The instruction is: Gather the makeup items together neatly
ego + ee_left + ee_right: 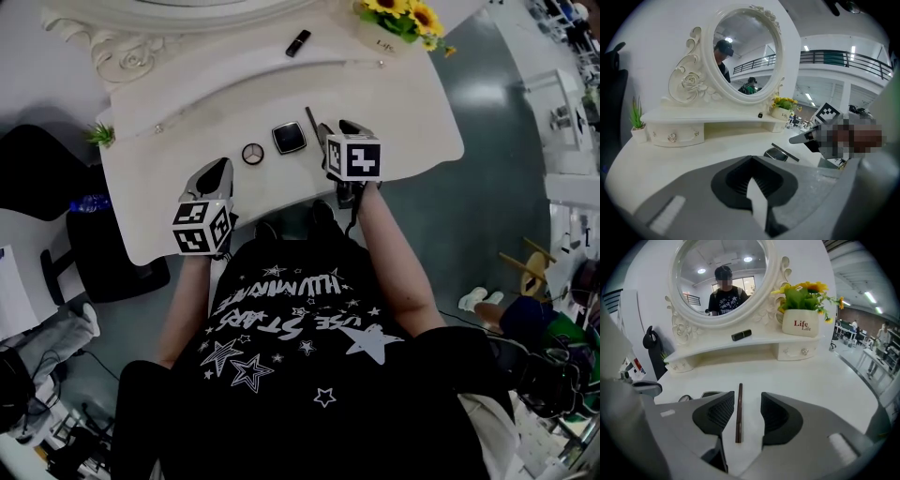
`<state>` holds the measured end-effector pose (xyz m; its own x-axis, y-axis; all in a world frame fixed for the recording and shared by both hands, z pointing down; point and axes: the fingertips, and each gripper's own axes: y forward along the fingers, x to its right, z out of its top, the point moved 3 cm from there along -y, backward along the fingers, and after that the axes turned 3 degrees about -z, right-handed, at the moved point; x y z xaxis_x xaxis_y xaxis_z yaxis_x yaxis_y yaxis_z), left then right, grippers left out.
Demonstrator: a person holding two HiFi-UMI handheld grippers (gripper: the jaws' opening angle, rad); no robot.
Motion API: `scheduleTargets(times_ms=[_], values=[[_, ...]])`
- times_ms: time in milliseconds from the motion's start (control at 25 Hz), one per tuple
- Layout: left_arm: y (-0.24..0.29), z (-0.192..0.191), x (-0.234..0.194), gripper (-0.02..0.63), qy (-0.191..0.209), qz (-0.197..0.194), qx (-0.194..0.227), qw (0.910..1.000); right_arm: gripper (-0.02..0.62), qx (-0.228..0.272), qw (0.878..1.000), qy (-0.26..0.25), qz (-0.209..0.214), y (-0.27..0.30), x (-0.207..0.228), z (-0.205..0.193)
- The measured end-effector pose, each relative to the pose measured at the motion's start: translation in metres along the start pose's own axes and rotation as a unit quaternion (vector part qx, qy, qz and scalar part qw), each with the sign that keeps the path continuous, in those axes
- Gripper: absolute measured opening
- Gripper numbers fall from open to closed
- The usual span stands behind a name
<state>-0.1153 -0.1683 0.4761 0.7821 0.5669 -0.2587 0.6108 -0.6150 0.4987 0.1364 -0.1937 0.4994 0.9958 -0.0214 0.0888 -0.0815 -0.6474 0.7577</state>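
a brown pencil (739, 413) is seen lying on the table (394, 94) between the parted jaws of the right gripper (746, 401), untouched. the left gripper (752, 161) is closed, empty. a square compact (289, 138) and a round compact (252, 153) are set at the pencil's nine o'clock.

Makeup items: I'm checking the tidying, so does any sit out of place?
Yes: the black lipstick tube lies alone on the upper shelf by the mirror, apart from the round compact, square compact and pencil grouped on the tabletop below.
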Motion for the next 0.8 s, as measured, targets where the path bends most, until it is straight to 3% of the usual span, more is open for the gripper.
scheduleTargets(times_ms=[360,800], values=[[-0.003,0.015,-0.009,0.002,-0.013,0.027,0.02,0.9994,0.295,0.1,0.994,0.02,0.037,-0.001,-0.01,0.083],[-0.012,0.02,-0.045,0.002,-0.023,0.055,0.022,0.998,0.302,0.122,0.992,0.011,0.009,0.032,-0.04,0.141]])
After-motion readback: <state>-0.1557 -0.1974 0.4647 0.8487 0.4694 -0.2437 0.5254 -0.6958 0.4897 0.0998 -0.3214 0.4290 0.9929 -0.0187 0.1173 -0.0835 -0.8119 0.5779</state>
